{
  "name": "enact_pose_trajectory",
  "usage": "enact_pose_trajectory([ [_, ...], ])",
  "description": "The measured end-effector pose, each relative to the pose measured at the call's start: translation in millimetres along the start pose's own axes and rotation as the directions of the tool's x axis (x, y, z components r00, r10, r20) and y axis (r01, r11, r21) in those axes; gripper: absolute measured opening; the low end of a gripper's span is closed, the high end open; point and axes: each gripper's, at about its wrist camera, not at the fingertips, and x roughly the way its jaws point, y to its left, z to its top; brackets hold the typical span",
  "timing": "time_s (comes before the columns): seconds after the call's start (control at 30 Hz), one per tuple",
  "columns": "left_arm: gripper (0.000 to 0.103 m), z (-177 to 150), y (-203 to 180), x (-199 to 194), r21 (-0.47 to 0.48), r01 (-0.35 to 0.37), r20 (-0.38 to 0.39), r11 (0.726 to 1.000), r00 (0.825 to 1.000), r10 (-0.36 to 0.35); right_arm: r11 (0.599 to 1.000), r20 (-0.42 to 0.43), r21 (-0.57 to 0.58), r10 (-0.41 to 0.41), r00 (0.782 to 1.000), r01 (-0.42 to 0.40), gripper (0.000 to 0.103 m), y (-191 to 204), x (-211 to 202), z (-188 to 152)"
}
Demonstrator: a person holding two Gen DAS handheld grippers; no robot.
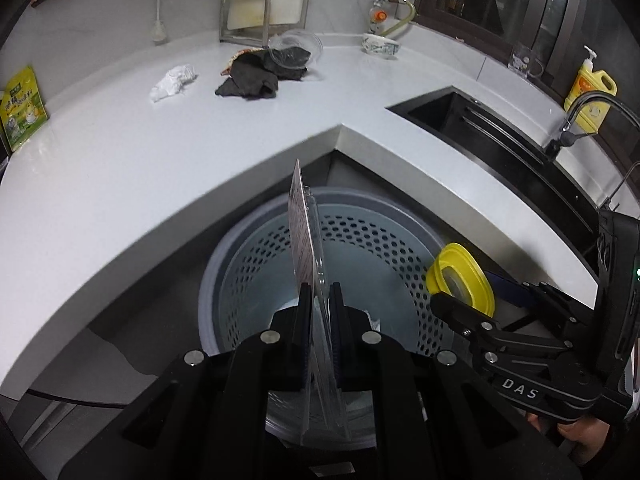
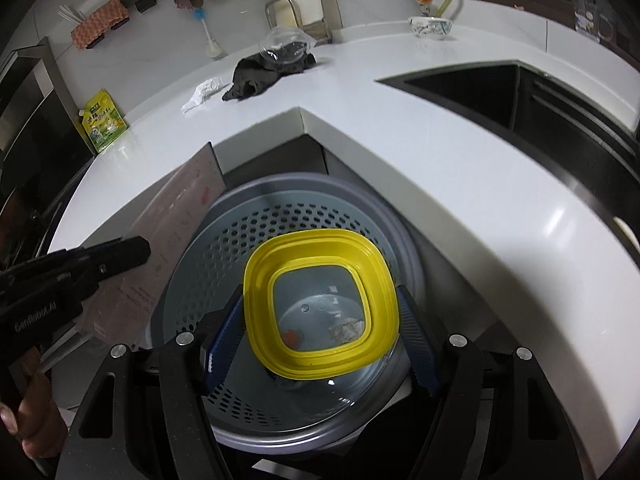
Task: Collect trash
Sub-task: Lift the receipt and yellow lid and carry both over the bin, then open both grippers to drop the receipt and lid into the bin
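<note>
A grey perforated trash bin (image 1: 360, 240) stands on the floor under the inner corner of the white counter; it also shows in the right wrist view (image 2: 224, 236). My left gripper (image 1: 320, 300) is shut on a flat clear plastic package with a printed card (image 1: 302, 236), held edge-on over the bin; the card also shows in the right wrist view (image 2: 176, 216). My right gripper (image 2: 320, 320) is shut on a clear container with a yellow rim (image 2: 320, 240), above the bin's mouth; it also shows in the left wrist view (image 1: 460, 276). Scraps lie in the bin bottom.
On the counter (image 1: 120, 168) lie a crumpled white tissue (image 1: 174, 82), a dark cloth (image 1: 256, 74) under a clear plastic lid (image 1: 296, 46), a green pouch (image 1: 22, 106) and a patterned bowl (image 1: 380, 46). A black sink (image 1: 480, 128), a faucet and a yellow soap bottle (image 1: 592, 92) are at right.
</note>
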Motion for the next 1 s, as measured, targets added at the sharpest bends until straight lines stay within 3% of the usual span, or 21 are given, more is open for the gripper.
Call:
enact_pose_trajectory([
  [0.37, 0.011, -7.1, 9.5, 9.8, -0.038, -0.024, -0.045, 0.999, 0.999, 0.022, 1.0, 0.009, -0.016, 0.017, 1.0, -0.017, 0.071, 2.8, 1.4, -2.0],
  [0.47, 0.027, -7.5, 14.4, 9.2, -0.06, -0.03, -0.046, 0.998, 0.999, 0.027, 1.0, 0.007, -0.005, 0.018, 1.0, -0.018, 0.074, 0.4, 1.8, -1.5],
  [0.53, 0.053, -7.7, 17.3, 8.0, -0.071, -0.041, -0.038, 0.997, 0.999, 0.038, 1.0, 0.014, 0.005, 0.024, 1.0, -0.024, 0.075, -1.5, 0.3, -1.9],
  [0.6, 0.062, -8.0, 20.1, 4.8, -0.083, -0.047, -0.02, 0.995, 0.999, 0.046, 1.0, 0.016, 0.01, 0.026, 1.0, -0.026, 0.076, -2.5, -0.5, -1.7],
  [1.0, 0.064, -7.8, 24.8, 3.5, -0.096, -0.069, -0.018, 0.993, 0.998, 0.068, 1.0, 0.032, 0.012, 0.016, 0.999, -0.017, 0.076, -4.3, -6.1, -2.6],
])
